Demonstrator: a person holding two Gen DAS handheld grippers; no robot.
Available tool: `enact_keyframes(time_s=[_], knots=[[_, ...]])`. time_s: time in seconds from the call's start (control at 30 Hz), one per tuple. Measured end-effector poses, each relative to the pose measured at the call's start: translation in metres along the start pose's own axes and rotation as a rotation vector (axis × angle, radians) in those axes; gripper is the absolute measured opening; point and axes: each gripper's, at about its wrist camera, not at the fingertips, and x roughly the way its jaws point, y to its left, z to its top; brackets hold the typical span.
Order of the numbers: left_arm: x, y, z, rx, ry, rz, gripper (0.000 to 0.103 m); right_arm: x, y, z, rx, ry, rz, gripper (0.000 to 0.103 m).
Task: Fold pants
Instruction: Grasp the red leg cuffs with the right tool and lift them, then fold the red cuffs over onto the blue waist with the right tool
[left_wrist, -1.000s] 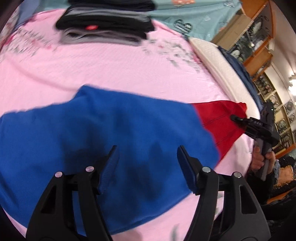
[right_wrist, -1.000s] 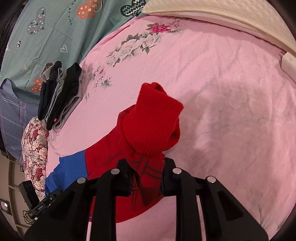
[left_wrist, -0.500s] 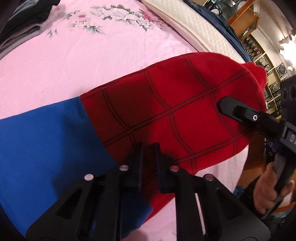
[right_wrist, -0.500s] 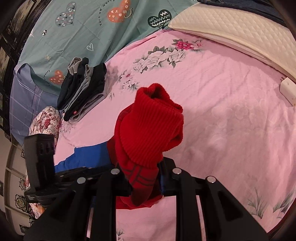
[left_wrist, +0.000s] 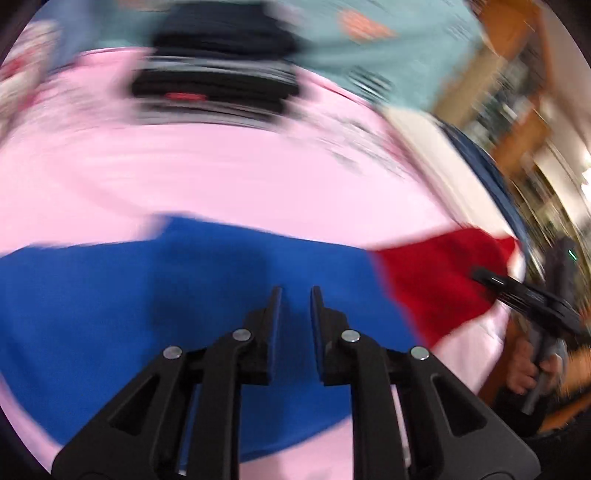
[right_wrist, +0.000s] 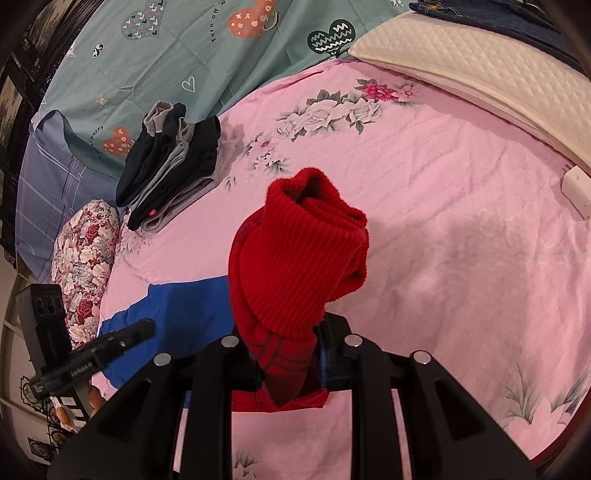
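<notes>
The pants lie on the pink bedsheet (right_wrist: 443, 166): a blue upper part (left_wrist: 184, 314) and red web-patterned legs (left_wrist: 436, 273). My right gripper (right_wrist: 291, 332) is shut on the red legs, whose ribbed cuffs (right_wrist: 299, 251) bunch up above its fingers. It shows at the red end in the left wrist view (left_wrist: 480, 275). My left gripper (left_wrist: 295, 290) hovers over the blue part, casting a shadow on it. Its jaws stand a narrow gap apart, and no cloth is visibly pinched between them. The right wrist view shows it at the blue part's near edge (right_wrist: 146, 326). The left wrist view is blurred.
A stack of folded dark and grey clothes (right_wrist: 170, 162) sits at the far side of the sheet. A floral cushion (right_wrist: 85, 266) lies left, a cream quilted pillow (right_wrist: 480, 62) far right, a small white object (right_wrist: 576, 188) at the right edge. A hand (left_wrist: 532, 365) grips the right tool.
My left gripper's jaws went from wide to nearly closed. It swung over to the red legs, then back above the blue part. My right gripper rose slightly with the red legs.
</notes>
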Motion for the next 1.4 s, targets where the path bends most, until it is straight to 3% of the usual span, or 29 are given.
enact_keyframes(time_s=[0.1, 0.23, 0.37, 0.4, 0.47, 0.67, 0.73, 0.77, 0.8, 0.83, 0.9, 0.93, 1.03, 1.07, 1.1, 1.17, 1.23, 1.3, 1.33, 1.4], knots=[[-0.027, 0.064, -0.011, -0.1, -0.048, 0.102, 0.026, 0.003, 0.022, 0.0, -0.048, 0.001, 0.0, 0.022], [-0.025, 0.106, -0.026, -0.156, -0.031, 0.132, 0.03, 0.021, 0.075, -0.001, -0.168, 0.04, 0.008, 0.022], [-0.017, 0.129, -0.032, -0.229, -0.049, 0.005, 0.035, 0.058, 0.139, -0.013, -0.322, 0.111, 0.025, 0.022], [-0.02, 0.133, -0.031, -0.25, -0.069, -0.023, 0.045, 0.071, 0.155, -0.019, -0.359, 0.138, 0.032, 0.022], [-0.017, 0.144, -0.032, -0.298, -0.055, -0.078, 0.046, 0.096, 0.175, -0.032, -0.4, 0.194, 0.034, 0.022], [-0.012, 0.131, -0.031, -0.259, -0.042, -0.083, 0.046, 0.14, 0.214, -0.069, -0.537, 0.264, -0.07, 0.025], [-0.015, 0.133, -0.034, -0.258, -0.042, -0.092, 0.046, 0.143, 0.221, -0.077, -0.569, 0.292, -0.082, 0.039], [-0.015, 0.134, -0.036, -0.262, -0.042, -0.098, 0.046, 0.141, 0.225, -0.079, -0.576, 0.306, -0.063, 0.051], [-0.016, 0.135, -0.037, -0.265, -0.042, -0.102, 0.046, 0.137, 0.228, -0.08, -0.573, 0.317, -0.034, 0.06], [-0.015, 0.136, -0.037, -0.267, -0.042, -0.105, 0.046, 0.13, 0.232, -0.078, -0.557, 0.336, 0.037, 0.062], [-0.014, 0.136, -0.036, -0.269, -0.041, -0.107, 0.046, 0.118, 0.234, -0.071, -0.507, 0.369, 0.175, 0.062], [-0.014, 0.135, -0.036, -0.268, -0.039, -0.106, 0.046, 0.112, 0.233, -0.065, -0.486, 0.349, 0.191, 0.062], [-0.013, 0.135, -0.036, -0.263, -0.034, -0.103, 0.047, 0.105, 0.229, -0.048, -0.498, 0.222, 0.074, 0.06], [-0.013, 0.134, -0.036, -0.261, -0.032, -0.101, 0.047, 0.109, 0.228, -0.045, -0.496, 0.211, 0.045, 0.05], [-0.012, 0.134, -0.036, -0.258, -0.029, -0.097, 0.048, 0.118, 0.225, -0.042, -0.482, 0.228, 0.038, 0.037], [-0.011, 0.133, -0.036, -0.256, -0.027, -0.094, 0.048, 0.136, 0.225, -0.046, -0.471, 0.289, 0.068, 0.031], [-0.01, 0.134, -0.035, -0.259, -0.018, -0.098, 0.049, 0.163, 0.226, -0.059, -0.477, 0.359, 0.047, 0.031], [-0.015, 0.135, -0.034, -0.264, -0.013, -0.089, 0.049, 0.169, 0.23, -0.067, -0.501, 0.339, 0.025, 0.031], [-0.025, 0.135, -0.035, -0.262, -0.012, -0.042, 0.047, 0.165, 0.235, -0.068, -0.523, 0.333, 0.009, 0.032], [-0.056, 0.134, -0.037, -0.248, -0.068, 0.037, 0.051, 0.154, 0.238, -0.065, -0.519, 0.326, 0.018, 0.049]])
